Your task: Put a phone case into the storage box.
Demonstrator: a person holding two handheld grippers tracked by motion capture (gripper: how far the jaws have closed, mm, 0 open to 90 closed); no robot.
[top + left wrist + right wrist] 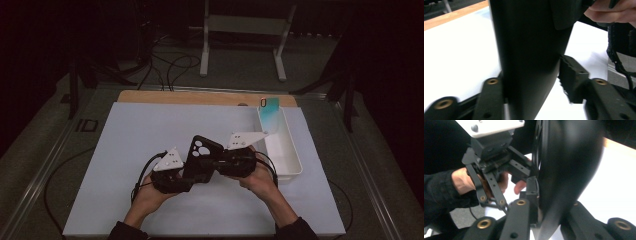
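Currently, black phone case [200, 159] held above the white mat [130, 150] between both tools, left gripper [181, 176] jaws closed on its lower end, right gripper [214, 165] jaws clamped across its side, white bin [290, 160] just beside the right hand [260, 177].

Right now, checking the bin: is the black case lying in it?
No, the black case is held up between both grippers, left of the bin.
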